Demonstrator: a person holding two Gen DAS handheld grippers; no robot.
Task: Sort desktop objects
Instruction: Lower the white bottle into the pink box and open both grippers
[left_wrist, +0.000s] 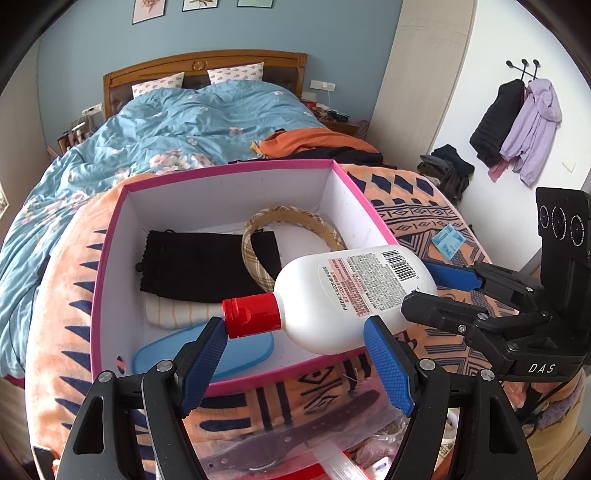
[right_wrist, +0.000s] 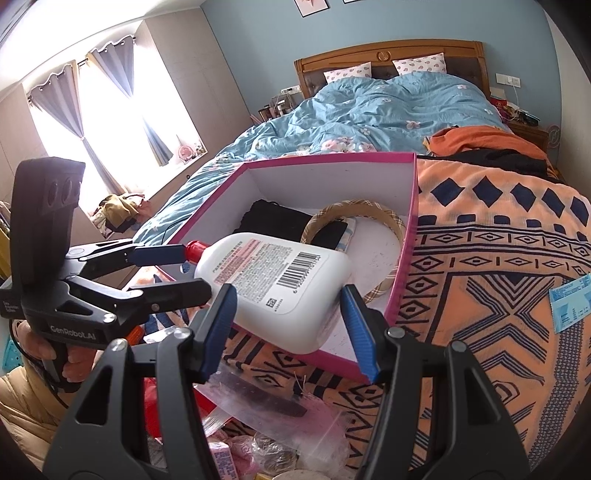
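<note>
Above the near rim of the pink-edged white cardboard box hangs a white plastic bottle with a red screw cap, lying on its side with the printed label and barcode facing up. The right gripper clamps the bottle's fat body between its blue pads, the base end nearest that camera. The left gripper stands with its jaws apart, one blue pad just beside the red cap and the other close under the bottle's shoulder; whether either pad presses cannot be told. Inside the box, beyond the bottle, lie a folded black cloth, a tan plaid hairband, a cream striped cloth and a flat blue lid. Under the box spreads an orange patterned blanket.
</note>
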